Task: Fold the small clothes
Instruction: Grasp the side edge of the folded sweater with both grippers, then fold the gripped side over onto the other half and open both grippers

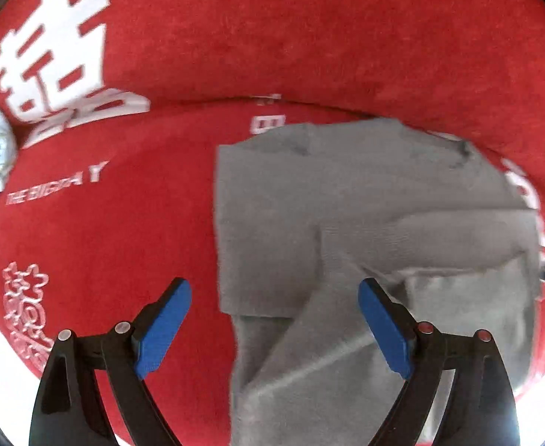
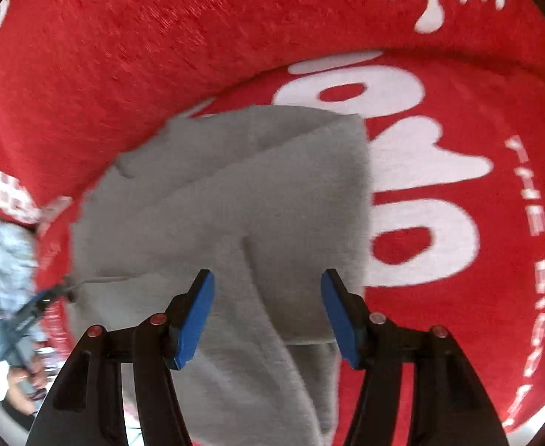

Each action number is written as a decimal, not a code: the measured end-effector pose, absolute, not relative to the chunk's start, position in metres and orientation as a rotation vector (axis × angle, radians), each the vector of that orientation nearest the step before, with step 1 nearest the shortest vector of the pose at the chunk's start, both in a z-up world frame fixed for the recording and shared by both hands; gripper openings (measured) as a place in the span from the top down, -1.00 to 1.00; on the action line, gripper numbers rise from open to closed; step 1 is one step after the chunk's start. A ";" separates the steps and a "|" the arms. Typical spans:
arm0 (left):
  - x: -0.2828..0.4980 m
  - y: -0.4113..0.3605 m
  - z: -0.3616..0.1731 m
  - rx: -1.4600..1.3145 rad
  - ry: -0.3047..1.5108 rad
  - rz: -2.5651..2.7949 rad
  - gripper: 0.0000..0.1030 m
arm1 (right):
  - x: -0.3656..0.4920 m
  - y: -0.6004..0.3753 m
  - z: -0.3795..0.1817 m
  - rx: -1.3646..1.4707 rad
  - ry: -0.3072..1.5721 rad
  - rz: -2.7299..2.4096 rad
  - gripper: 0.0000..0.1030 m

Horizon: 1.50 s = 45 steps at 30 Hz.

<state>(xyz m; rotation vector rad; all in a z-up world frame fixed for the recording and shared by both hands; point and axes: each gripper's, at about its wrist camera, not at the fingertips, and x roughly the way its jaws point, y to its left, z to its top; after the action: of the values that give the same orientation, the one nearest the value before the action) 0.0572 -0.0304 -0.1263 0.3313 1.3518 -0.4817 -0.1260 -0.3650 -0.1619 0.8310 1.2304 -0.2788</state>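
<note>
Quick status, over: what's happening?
Left gripper and right gripper: jaws open, empty. Grey garment partly folded on red blanket. Nothing in the way.

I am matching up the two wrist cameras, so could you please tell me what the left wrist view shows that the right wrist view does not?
Only the left wrist view shows the small "THE EIGHTH Y" lettering and a white block character. Only the right wrist view shows the big rounded white letters beside the garment. Both show the grey garment partly folded on the red cover, beneath open blue-padded fingers.

Bare red cover (image 1: pixel 97 230) left of the grey garment (image 1: pixel 347 193) (backrest (image 1: pixel 309 37) behind).
</note>
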 end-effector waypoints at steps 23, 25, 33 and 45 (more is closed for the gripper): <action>0.033 -0.043 -0.121 0.311 1.474 -0.817 0.81 | -0.125 -0.286 -0.128 0.549 1.293 -0.366 0.88; 0.033 -0.043 -0.102 0.303 1.433 -0.832 0.81 | -0.123 -0.285 -0.106 0.524 1.255 -0.380 0.88; 0.089 -0.074 -0.070 0.263 1.280 -0.823 0.81 | -0.066 -0.322 -0.067 0.446 1.172 -0.385 0.88; 0.132 -0.125 -0.177 0.354 1.322 -0.602 0.80 | -0.016 -0.372 -0.185 0.616 1.216 -0.478 0.88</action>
<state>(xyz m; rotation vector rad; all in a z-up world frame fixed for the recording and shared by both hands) 0.1320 -0.1254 -0.1775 0.3543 1.3225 -0.6019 -0.0161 -0.3721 -0.1853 0.6158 1.2163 -0.4781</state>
